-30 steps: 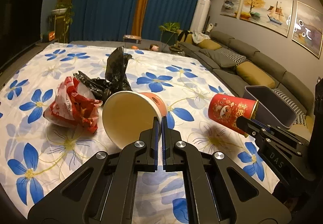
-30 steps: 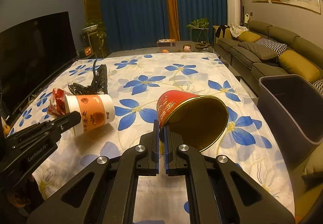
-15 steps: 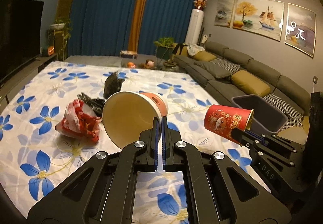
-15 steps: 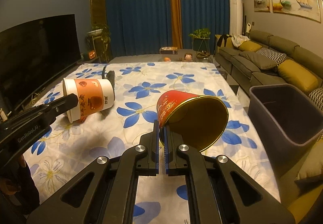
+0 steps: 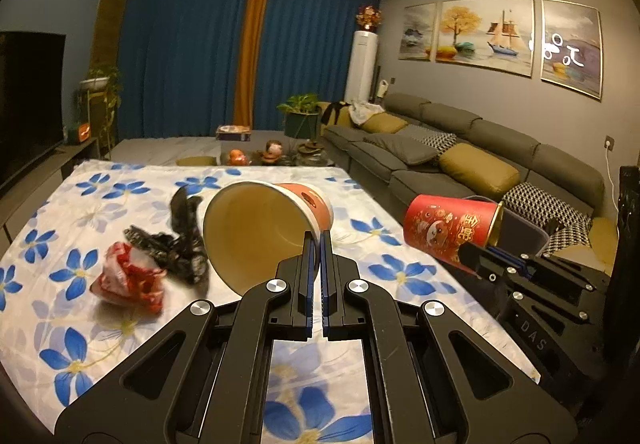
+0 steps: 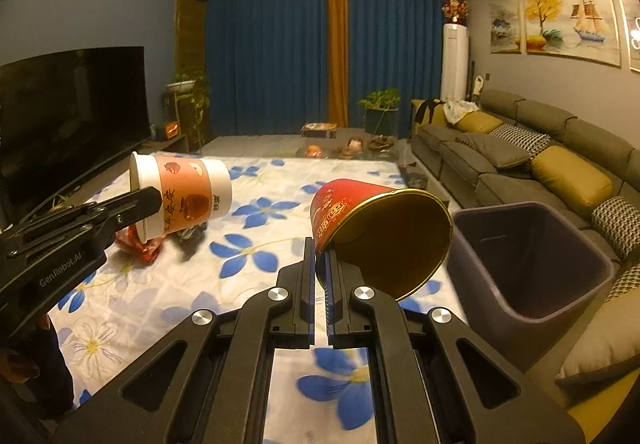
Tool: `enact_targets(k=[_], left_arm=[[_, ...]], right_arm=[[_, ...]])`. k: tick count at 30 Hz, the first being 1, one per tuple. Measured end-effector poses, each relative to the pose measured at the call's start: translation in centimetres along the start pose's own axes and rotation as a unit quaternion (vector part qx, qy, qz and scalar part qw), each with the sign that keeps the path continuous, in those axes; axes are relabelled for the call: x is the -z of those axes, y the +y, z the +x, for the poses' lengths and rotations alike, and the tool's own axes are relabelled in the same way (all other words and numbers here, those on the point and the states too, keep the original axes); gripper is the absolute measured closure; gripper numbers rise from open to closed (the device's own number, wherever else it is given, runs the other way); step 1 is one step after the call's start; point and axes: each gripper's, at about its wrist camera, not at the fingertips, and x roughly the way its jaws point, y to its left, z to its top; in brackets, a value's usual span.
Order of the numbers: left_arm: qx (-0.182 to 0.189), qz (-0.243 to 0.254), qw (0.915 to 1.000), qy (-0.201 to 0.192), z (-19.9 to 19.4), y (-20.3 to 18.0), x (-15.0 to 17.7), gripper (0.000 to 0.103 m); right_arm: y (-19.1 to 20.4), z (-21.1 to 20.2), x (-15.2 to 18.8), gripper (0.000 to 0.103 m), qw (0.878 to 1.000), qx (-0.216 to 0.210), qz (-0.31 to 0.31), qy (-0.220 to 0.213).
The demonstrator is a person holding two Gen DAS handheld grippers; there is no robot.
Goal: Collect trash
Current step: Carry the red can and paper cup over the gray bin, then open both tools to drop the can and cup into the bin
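Off to the right of both tools, beside the floral cloth (image 6: pixel 132 304) and below rim height — dark bin (image 6: pixel 532 268), mouth open upward. Nearer it by far: right gripper (image 6: pixel 320 262), jaws pinched tight on the rim of the red cup (image 6: pixel 352 208), cup tipped on its side, long axis running up-left, gold mouth facing the camera and the bin. Farther left: left gripper (image 5: pixel 316 244), likewise clamped on the rim of the white-and-orange cup (image 5: pixel 256 232), mouth toward the camera. Both cups clear of the cloth. Left behind on it — red wrapper (image 5: pixel 128 280) and black bag (image 5: pixel 176 244), touching. Likely next: red cup carried rightward over the bin first.
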Motion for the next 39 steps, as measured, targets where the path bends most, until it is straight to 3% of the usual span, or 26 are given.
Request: enact_targets(k=[12,22,28,39], left_arm=[[0.058,0.037,0.9974,-0.022,3.2,-8.2,-3.1,0.101],[0.113,0.063,0.9916,-0.009,8.4,-16.0,-3.3,0.101],[0.14,0.072,0.9875,0.003,11.2,-19.2,-2.8,0.101],[0.162,0.078,0.9836,0.02,14.7,-22.7,-1.9,0.101]], right_arm=[[-7.8,-1.5,-1.2,0.098,0.996,0.08,0.016,-0.024],[-15.5,-1.0,-1.1,0.098,0.987,0.148,0.058,-0.023],[-18.3,-0.4,-0.9,0.098,0.985,0.158,0.074,-0.02],[-19.8,0.9,-0.3,0.098,0.983,0.16,0.084,-0.011]])
